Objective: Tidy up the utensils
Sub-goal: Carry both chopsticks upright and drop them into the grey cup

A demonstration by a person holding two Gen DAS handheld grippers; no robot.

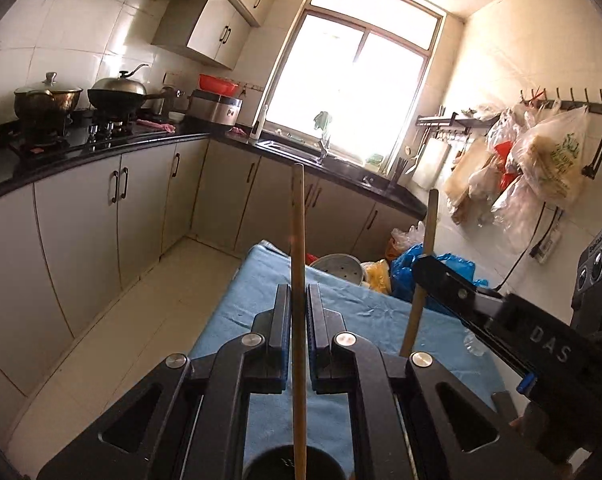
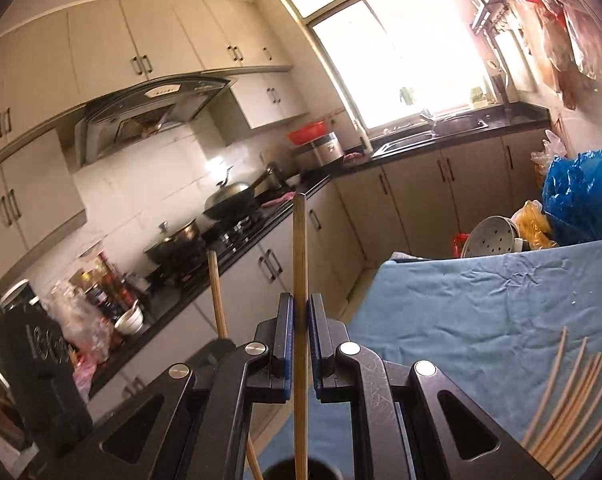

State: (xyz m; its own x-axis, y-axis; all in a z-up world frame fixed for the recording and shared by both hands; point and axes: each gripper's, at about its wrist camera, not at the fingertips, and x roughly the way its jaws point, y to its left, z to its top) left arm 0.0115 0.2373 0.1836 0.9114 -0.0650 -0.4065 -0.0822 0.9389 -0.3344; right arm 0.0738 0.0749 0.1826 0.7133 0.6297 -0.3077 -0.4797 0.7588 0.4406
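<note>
Left gripper (image 1: 299, 332): clamped a slim wooden chopstick (image 1: 298, 240).
Right gripper (image 2: 300, 340): clamped another wooden chopstick (image 2: 300, 264).
Dark round holder (image 1: 293, 462): sat below.
Risk: misaligned tips could miss its rim.

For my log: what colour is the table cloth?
Blue cloth, clearest in the right wrist view.

The left gripper (image 1: 299, 320) clamps one chopstick (image 1: 298, 240) upright between its fingers, above a round holder (image 1: 293, 462) standing on the cloth-covered table (image 1: 365, 320). To its right, the right gripper (image 1: 425, 266) pinches a second chopstick (image 1: 423, 276), likewise upright over the table. A loose bundle of chopsticks (image 2: 573, 400) lies on the cloth further right. Behind the table sit a perforated lid (image 2: 491, 240) and bags (image 2: 581, 196); the counter (image 1: 101, 150) runs along the left
</note>
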